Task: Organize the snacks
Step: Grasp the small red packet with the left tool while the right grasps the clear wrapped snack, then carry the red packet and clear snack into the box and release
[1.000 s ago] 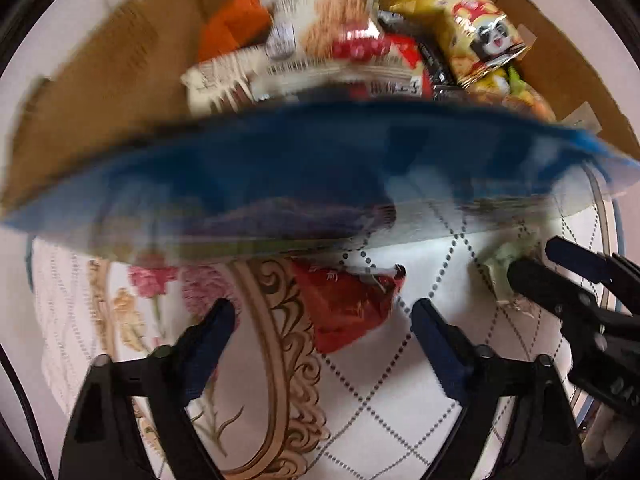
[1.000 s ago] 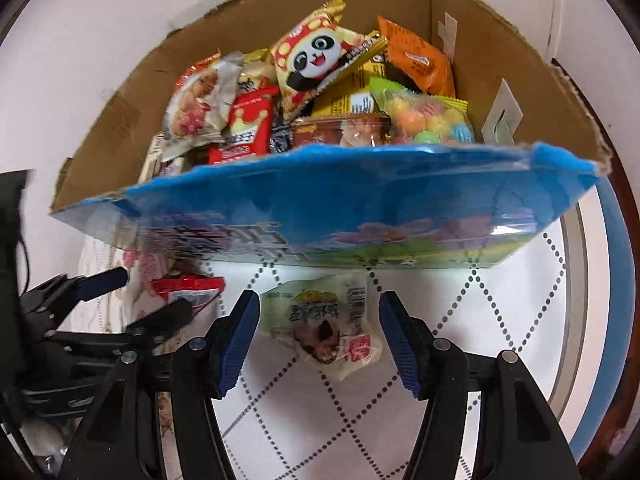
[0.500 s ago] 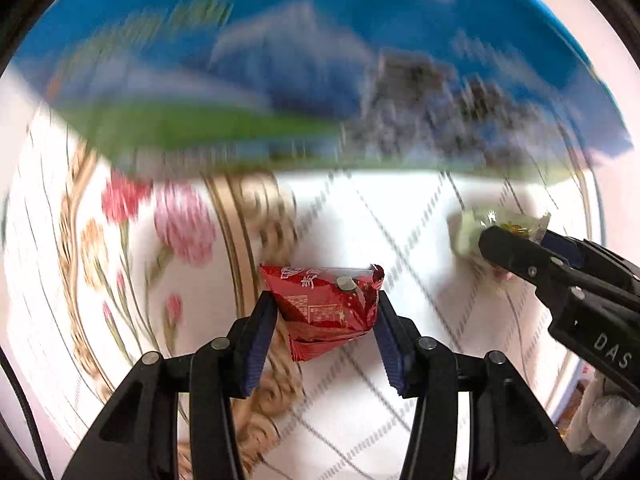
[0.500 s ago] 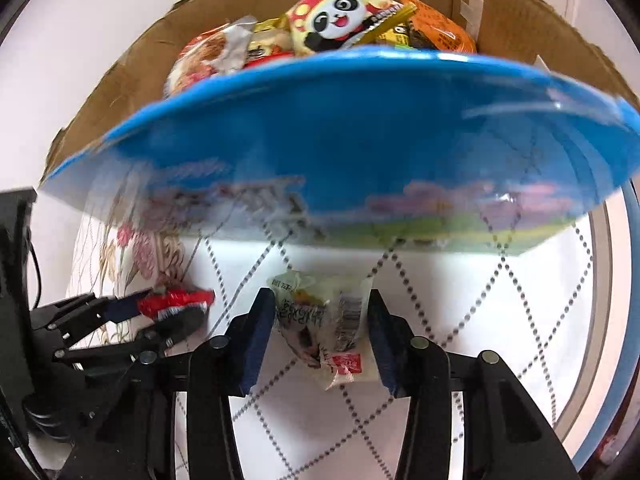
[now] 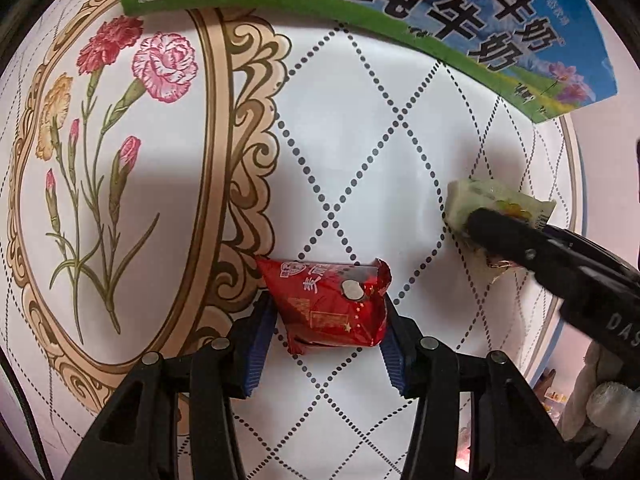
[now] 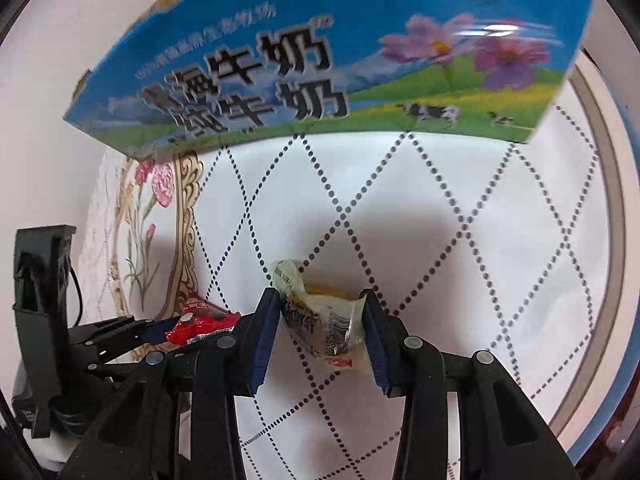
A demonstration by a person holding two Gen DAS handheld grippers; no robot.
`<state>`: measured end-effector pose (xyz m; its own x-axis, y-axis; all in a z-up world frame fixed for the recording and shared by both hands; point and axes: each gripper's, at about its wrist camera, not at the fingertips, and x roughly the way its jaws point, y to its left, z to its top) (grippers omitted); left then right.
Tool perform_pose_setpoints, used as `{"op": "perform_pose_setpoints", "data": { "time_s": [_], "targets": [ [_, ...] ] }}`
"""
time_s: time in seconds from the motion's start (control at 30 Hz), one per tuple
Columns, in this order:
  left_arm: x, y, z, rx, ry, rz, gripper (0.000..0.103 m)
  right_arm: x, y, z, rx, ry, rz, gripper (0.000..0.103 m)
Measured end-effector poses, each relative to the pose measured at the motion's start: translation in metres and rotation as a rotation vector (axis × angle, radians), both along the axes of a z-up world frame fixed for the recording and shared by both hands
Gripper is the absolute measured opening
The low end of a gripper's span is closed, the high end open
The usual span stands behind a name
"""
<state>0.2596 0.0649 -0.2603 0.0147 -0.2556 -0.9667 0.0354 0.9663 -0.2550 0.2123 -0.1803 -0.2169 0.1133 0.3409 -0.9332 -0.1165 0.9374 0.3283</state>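
Note:
My left gripper (image 5: 326, 336) is shut on a red snack packet (image 5: 330, 308) low over the tablecloth; the packet also shows in the right wrist view (image 6: 200, 322). My right gripper (image 6: 320, 332) is shut on a pale green and white snack packet (image 6: 320, 320), which shows at the right of the left wrist view (image 5: 488, 204). The blue milk carton box (image 6: 320, 64) stands beyond both grippers, its printed side facing me; its contents are hidden. It fills the top of the left wrist view (image 5: 400, 4).
The table wears a white cloth with dotted diamonds (image 6: 460, 240) and a carnation border (image 5: 120, 120). The round table edge (image 6: 612, 200) runs along the right. The left gripper's body (image 6: 52, 320) sits close at the right gripper's left.
Both grippers have dropped down to the table and closed on their packets. The box's open top with snacks has gone out of sight; only its printed side shows now.

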Motion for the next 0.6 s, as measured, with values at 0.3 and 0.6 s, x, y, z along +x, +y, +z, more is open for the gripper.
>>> {"op": "perform_pose_setpoints", "data": {
  "time_s": [0.3,0.6],
  "targets": [
    [0.009,-0.023,0.023,0.015,-0.036,-0.002,0.041,-0.009,0.002,0.011,-0.032,-0.047,-0.016,0.041],
    [0.009,-0.027,0.069,-0.066,-0.088,0.002,0.04,-0.018,-0.013,0.05,0.07,-0.075,-0.06,0.04]
  ]
}}
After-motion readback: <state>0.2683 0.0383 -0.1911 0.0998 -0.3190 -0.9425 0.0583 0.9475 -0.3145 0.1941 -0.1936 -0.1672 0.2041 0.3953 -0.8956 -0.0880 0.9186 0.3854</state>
